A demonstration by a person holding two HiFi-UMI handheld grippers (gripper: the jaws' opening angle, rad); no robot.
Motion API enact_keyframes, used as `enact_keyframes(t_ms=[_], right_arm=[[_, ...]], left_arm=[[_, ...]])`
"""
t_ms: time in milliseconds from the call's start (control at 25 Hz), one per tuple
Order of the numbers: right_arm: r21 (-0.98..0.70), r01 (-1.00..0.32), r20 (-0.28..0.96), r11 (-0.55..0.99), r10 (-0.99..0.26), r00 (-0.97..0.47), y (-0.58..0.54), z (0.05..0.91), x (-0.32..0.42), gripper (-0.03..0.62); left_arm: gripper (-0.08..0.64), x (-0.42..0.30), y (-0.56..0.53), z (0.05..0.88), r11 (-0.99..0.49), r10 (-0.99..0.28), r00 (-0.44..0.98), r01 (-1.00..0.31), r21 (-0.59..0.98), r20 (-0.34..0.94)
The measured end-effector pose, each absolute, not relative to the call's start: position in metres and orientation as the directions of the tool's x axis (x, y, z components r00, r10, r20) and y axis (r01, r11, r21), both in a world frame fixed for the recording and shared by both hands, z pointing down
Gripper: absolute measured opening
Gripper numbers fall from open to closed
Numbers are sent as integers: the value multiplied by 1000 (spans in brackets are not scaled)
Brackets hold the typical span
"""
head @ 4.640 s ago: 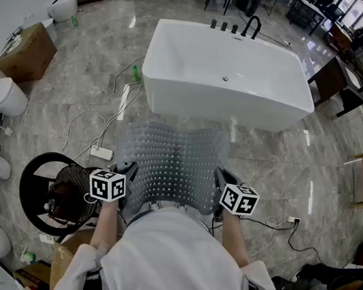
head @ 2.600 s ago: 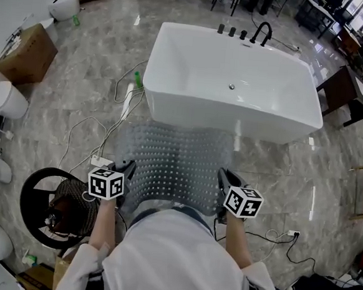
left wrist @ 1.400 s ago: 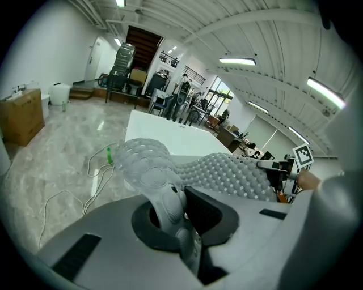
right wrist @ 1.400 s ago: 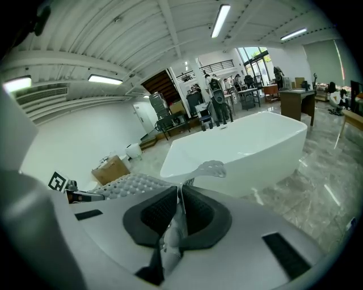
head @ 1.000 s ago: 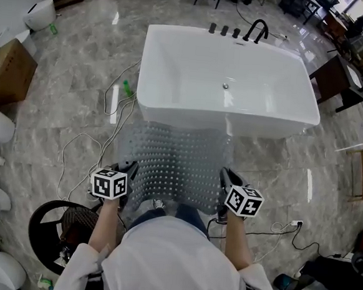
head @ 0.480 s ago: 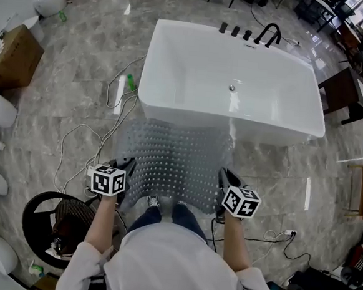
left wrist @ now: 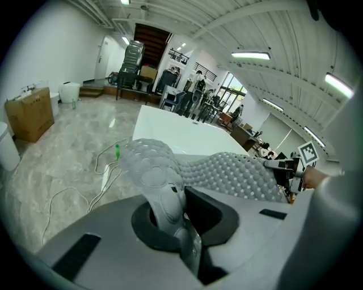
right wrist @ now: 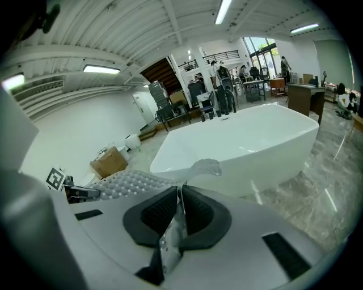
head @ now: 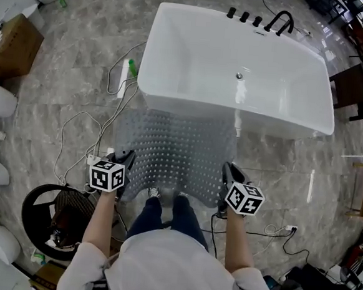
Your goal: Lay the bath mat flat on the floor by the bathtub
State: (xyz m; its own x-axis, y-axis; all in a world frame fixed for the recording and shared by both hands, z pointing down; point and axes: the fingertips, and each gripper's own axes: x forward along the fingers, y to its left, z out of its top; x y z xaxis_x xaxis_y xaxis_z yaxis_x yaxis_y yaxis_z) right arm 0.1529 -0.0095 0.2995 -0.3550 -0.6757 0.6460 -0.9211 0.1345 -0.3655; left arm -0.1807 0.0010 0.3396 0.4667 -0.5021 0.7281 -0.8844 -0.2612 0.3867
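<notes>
We hold the bath mat [head: 176, 148] stretched by the bathtub [head: 238, 58], with the left gripper [head: 125, 165] and right gripper [head: 227, 178] each clamped on a near corner. Lowering and release are left, we judge.

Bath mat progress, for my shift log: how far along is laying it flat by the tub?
Done: the bath mat is spread wide in front of the bathtub. In hand: the left gripper and right gripper are each shut on a near corner, holding that edge off the floor. Left: lower it flat and let go.
</notes>
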Motion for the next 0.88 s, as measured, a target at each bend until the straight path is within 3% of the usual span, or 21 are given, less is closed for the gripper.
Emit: enact_keyframes(t_ms=[880], right_arm=[[-327,-943,733,68,-612,-298,-44,437,165,40]], left_arm=[[44,-176,-30,467,-188,-452,417,-909,373,788]])
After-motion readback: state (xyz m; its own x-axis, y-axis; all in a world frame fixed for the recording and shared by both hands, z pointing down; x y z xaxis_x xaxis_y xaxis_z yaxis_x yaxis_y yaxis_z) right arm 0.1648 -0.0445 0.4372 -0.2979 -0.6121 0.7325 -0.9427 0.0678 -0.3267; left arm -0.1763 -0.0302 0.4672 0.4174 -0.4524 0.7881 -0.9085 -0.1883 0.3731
